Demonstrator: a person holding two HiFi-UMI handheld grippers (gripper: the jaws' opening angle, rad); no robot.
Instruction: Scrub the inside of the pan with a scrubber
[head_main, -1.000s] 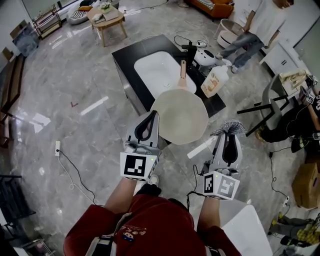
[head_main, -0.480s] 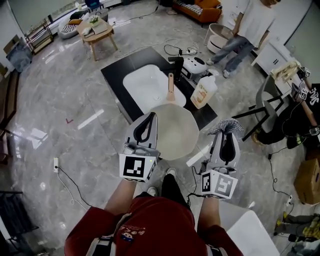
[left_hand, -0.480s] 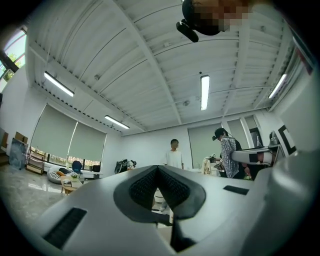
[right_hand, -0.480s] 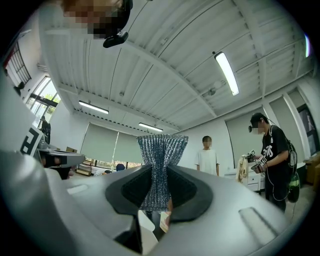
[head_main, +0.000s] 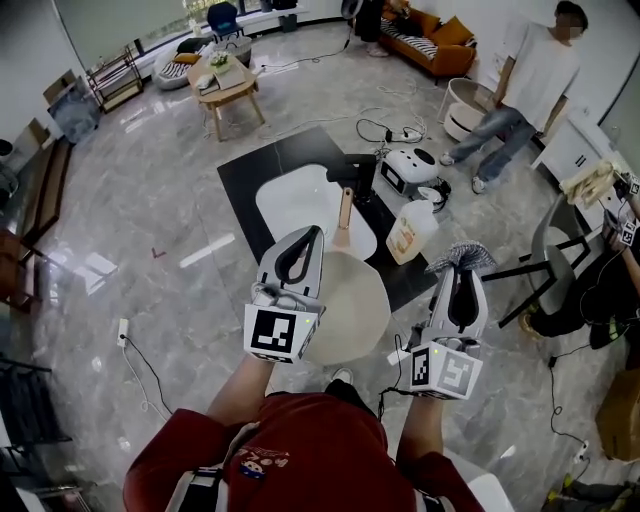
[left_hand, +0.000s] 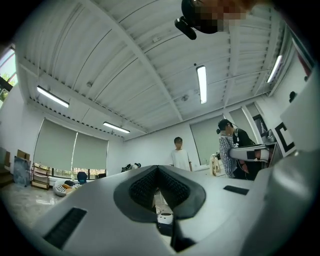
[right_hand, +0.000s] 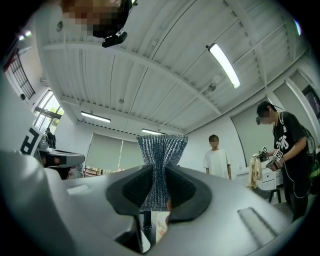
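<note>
The cream round pan with a wooden handle sits over the near corner of the black counter, its handle pointing far toward the white sink. The pan's inside is plain cream. Just right of it, the right gripper is clamped on a silver mesh scrubber. The left gripper, just left of the pan, has its jaws pinched together. A pale detergent jug stands further right.
</note>
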